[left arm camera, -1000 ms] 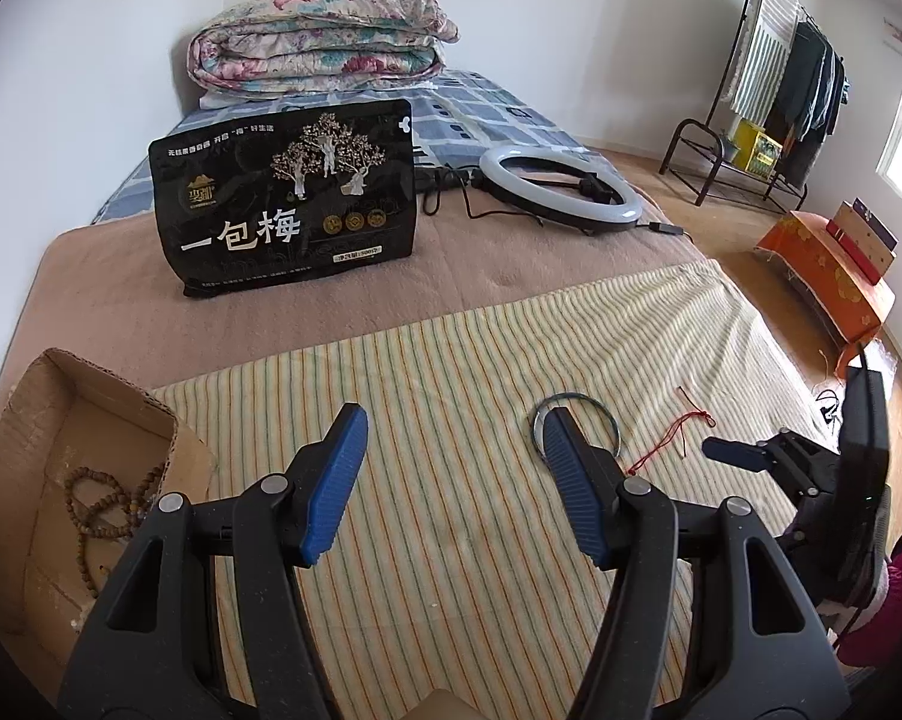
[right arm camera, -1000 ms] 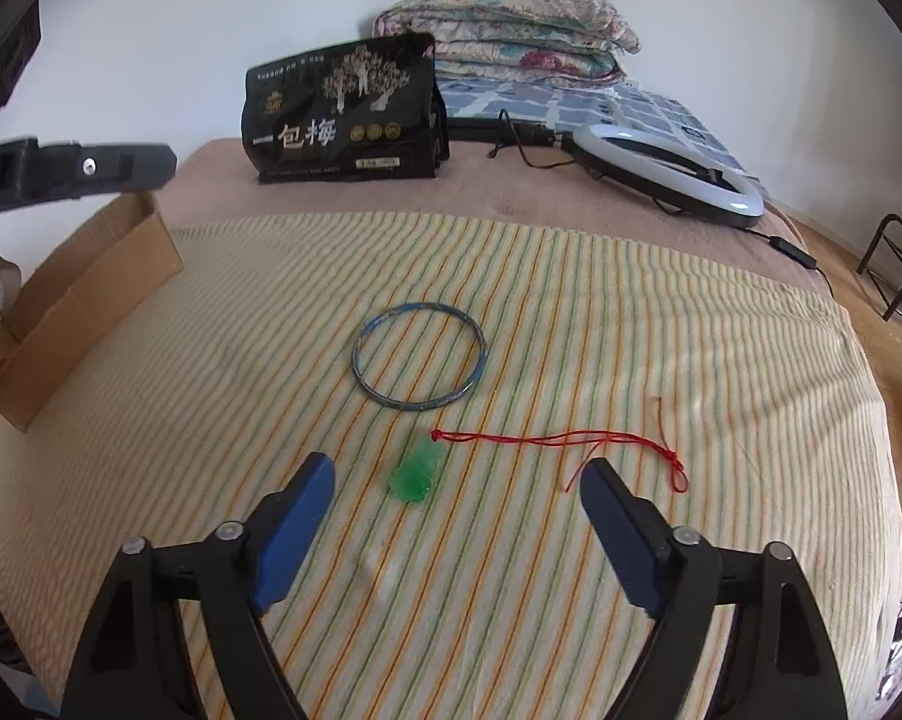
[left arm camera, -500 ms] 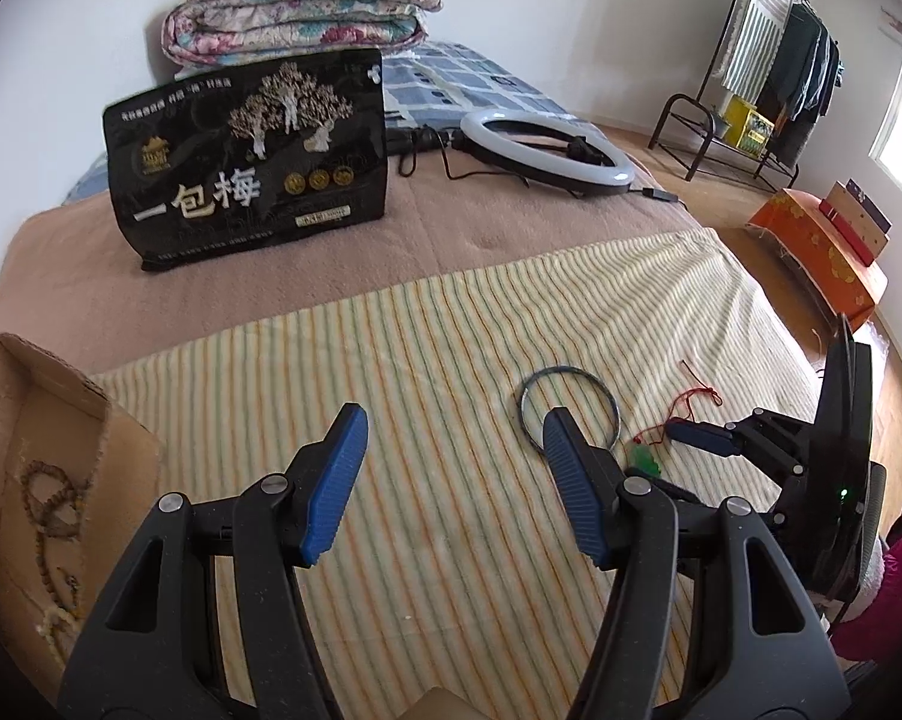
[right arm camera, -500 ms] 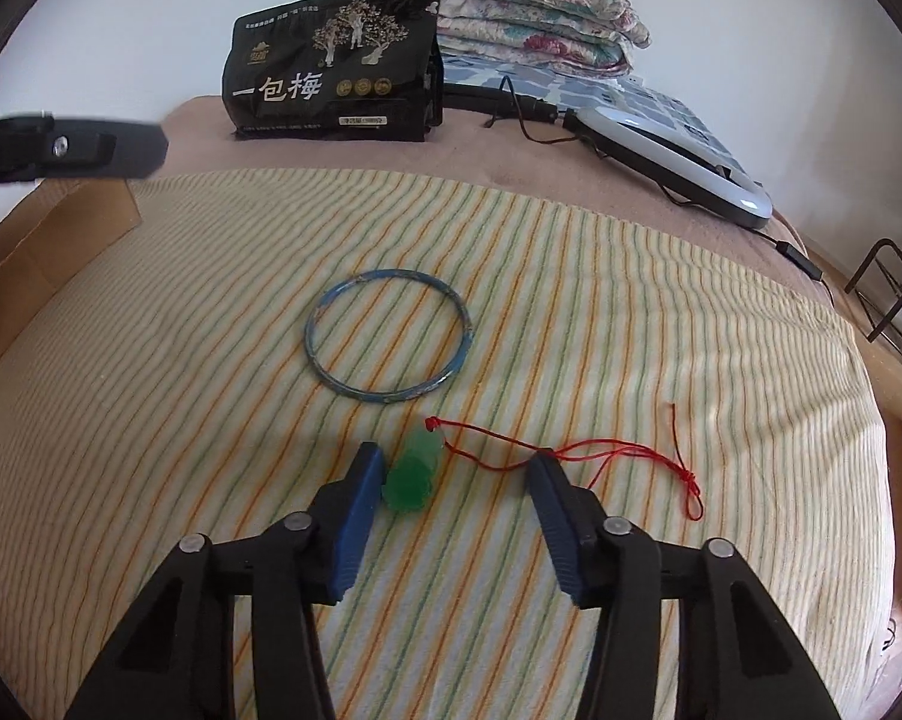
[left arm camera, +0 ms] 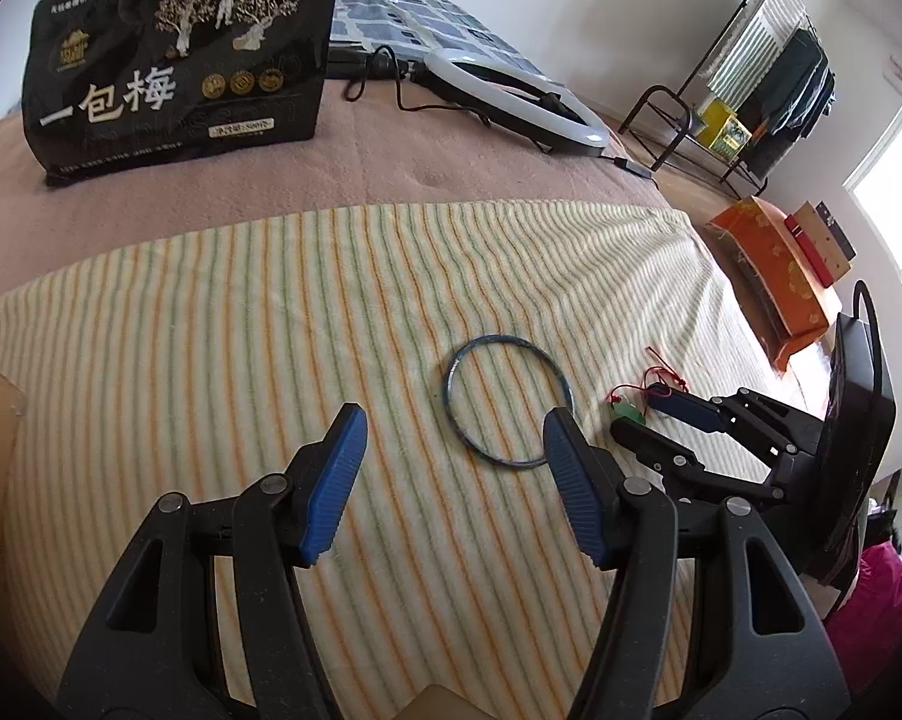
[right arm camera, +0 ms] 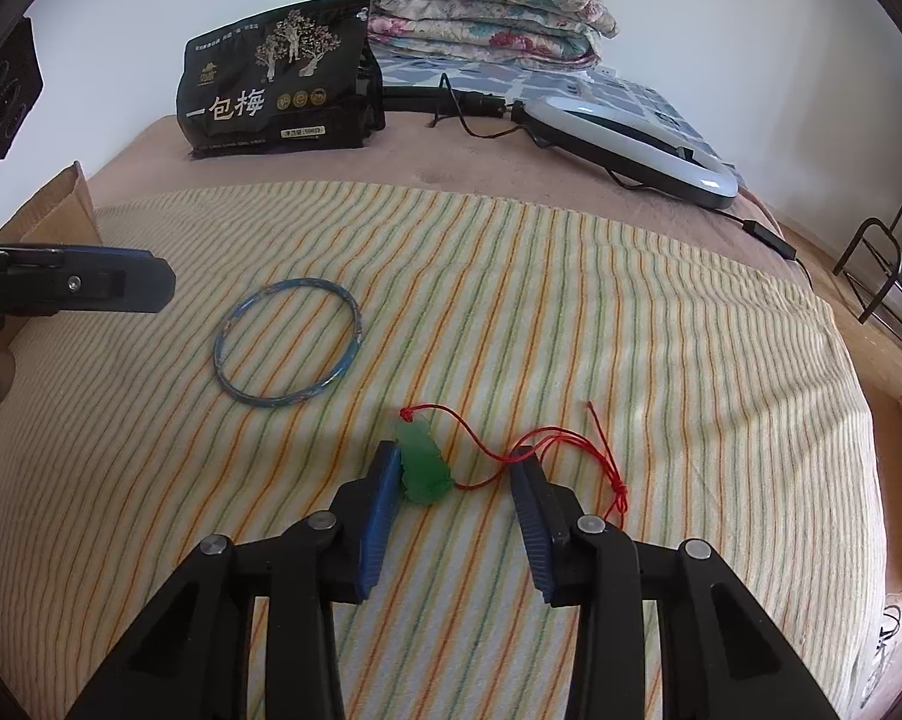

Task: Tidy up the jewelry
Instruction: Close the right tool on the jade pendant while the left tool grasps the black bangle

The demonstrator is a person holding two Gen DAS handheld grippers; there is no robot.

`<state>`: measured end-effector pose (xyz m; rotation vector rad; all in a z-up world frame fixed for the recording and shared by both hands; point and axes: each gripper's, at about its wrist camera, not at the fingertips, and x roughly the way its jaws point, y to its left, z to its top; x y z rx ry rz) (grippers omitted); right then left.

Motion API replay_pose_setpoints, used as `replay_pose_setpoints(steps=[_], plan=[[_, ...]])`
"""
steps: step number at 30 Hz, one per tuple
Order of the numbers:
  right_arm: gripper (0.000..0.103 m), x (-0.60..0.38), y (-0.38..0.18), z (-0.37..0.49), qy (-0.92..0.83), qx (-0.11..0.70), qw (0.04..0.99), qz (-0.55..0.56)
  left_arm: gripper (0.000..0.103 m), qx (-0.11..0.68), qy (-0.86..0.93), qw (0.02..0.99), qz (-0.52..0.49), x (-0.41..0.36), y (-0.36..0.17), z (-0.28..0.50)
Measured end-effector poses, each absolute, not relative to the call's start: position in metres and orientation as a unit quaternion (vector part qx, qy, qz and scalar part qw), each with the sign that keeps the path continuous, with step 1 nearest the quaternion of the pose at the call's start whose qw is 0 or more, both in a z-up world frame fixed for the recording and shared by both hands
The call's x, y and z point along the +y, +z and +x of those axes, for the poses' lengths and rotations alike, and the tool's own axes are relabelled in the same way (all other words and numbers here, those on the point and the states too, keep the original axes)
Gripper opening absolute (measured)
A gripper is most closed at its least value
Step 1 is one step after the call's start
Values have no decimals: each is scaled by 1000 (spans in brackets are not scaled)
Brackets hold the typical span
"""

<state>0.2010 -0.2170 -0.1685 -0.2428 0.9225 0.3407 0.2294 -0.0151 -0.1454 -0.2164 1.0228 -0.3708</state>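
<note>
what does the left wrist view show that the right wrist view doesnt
Only the left wrist view shows the hung clothes and the orange box. Only the right wrist view shows the cardboard box and the whole folded quilt. Both share the blue bangle, the green pendant between the right gripper pads, the open left gripper, the black bag and the ring light.

Left hand-held gripper (left arm camera: 454,480) open above striped towel (left arm camera: 270,312), blue bangle (left arm camera: 508,399) just ahead, green pendant (left arm camera: 629,415) beside.

The cardboard box (right arm camera: 60,204) is cut off at the left edge — its contents stay hidden.
</note>
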Motion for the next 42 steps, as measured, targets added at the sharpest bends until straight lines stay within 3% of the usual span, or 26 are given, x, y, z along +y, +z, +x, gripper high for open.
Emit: replay_pose_setpoints(steps=[9, 18, 24, 36, 42], plan=[[37, -245, -168, 210, 141, 445, 879, -98, 63, 508, -181, 834, -117, -31, -170, 240], [37, -254, -169, 213, 134, 447, 880, -90, 80, 506, -174, 842, -67, -62, -169, 243], [37, -256, -169, 213, 134, 448, 880, -87, 81, 508, -154, 848, -4, -90, -171, 240], [37, -256, -168, 213, 135, 449, 879, -83, 81, 506, -107, 855, 20, -103, -179, 251], [18, -260, -167, 211, 139, 451, 878, -77, 75, 499, -100, 860, 28, -104, -179, 248]])
